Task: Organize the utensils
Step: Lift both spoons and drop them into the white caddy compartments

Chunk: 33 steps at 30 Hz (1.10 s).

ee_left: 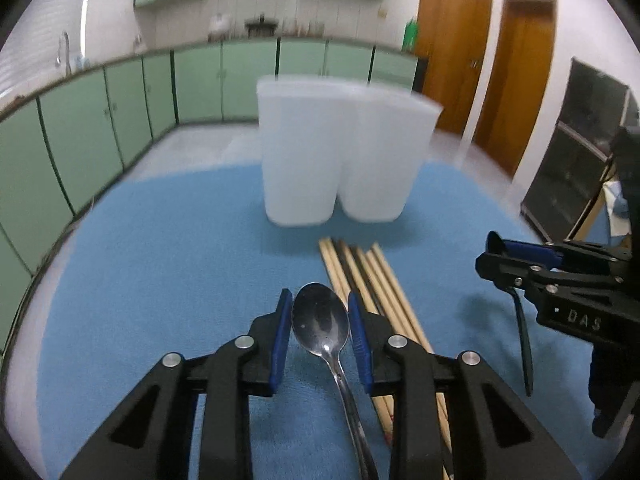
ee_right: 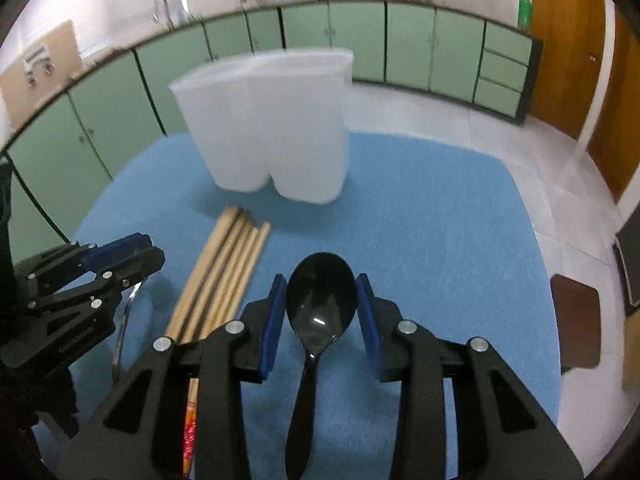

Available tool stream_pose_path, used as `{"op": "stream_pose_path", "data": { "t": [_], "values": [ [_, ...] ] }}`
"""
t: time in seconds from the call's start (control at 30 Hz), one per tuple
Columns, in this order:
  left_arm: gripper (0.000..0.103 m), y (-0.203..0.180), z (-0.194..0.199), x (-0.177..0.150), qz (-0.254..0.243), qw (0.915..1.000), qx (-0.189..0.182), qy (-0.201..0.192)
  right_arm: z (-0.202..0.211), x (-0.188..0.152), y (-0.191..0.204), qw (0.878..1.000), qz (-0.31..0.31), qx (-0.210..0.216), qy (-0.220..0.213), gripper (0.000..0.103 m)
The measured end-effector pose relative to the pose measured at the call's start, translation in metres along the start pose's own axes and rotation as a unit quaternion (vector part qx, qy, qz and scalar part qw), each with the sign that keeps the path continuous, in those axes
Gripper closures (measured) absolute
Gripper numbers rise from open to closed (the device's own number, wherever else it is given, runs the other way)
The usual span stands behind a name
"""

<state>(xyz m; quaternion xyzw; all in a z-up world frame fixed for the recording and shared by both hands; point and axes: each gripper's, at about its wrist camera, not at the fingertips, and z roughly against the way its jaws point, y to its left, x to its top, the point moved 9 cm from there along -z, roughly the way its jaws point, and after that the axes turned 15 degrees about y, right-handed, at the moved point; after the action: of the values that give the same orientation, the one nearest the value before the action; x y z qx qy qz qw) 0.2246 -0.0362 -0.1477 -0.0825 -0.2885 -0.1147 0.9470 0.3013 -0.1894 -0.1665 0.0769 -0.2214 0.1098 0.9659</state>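
Note:
A white two-compartment utensil holder (ee_left: pixel 340 156) stands on the blue mat (ee_left: pixel 160 260); it also shows in the right wrist view (ee_right: pixel 276 128). My left gripper (ee_left: pixel 320 312) has its blue pads either side of a metal spoon (ee_left: pixel 320 324) lying on the mat, bowl forward; the jaws are apart. My right gripper (ee_right: pixel 322 292) straddles a black plastic spoon (ee_right: pixel 320 300) the same way, open. Several wooden chopsticks (ee_left: pixel 368 280) lie between the two spoons, also visible in the right wrist view (ee_right: pixel 224 276). Each gripper shows in the other's view: the right one (ee_left: pixel 516 276), the left one (ee_right: pixel 136 268).
The blue mat (ee_right: pixel 440 220) covers a table; its far and right edges drop to a tiled floor. Green cabinets (ee_left: pixel 100 120) line the back wall. Wooden doors (ee_left: pixel 520 80) stand at the right. A brown stool (ee_right: pixel 576 320) sits beyond the right edge.

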Motion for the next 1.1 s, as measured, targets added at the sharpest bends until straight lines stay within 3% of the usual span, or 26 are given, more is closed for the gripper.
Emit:
{"op": "stream_pose_path", "data": {
  "t": [0.17,0.27,0.63,0.73,0.93,1.1],
  "values": [
    [0.075,0.0,0.029,-0.005,0.008,0.9973,0.001,-0.073,0.017,0.001,-0.001,0.999,-0.009,0.011,-0.036,0.069],
    [0.075,0.001,0.046,0.009,0.008,0.9941,0.003,-0.108,0.03,0.007,-0.001,0.998,-0.009,0.019,-0.065,0.069],
    [0.075,0.002,0.098,0.036,0.016,0.9742,-0.007,-0.225,0.083,0.042,0.006,0.987,-0.009,0.05,-0.156,0.069],
    [0.075,0.004,0.119,0.059,0.02,0.9655,-0.016,-0.259,0.102,0.068,0.007,0.979,-0.004,0.06,-0.195,0.069],
    [0.075,0.008,0.149,0.135,0.009,0.9459,-0.013,-0.324,0.127,0.14,0.006,0.963,-0.001,0.057,-0.262,0.069],
    [0.075,0.01,0.131,0.194,-0.003,0.941,0.005,-0.338,0.113,0.187,0.0,0.959,-0.008,0.032,-0.282,0.069]
  ]
}}
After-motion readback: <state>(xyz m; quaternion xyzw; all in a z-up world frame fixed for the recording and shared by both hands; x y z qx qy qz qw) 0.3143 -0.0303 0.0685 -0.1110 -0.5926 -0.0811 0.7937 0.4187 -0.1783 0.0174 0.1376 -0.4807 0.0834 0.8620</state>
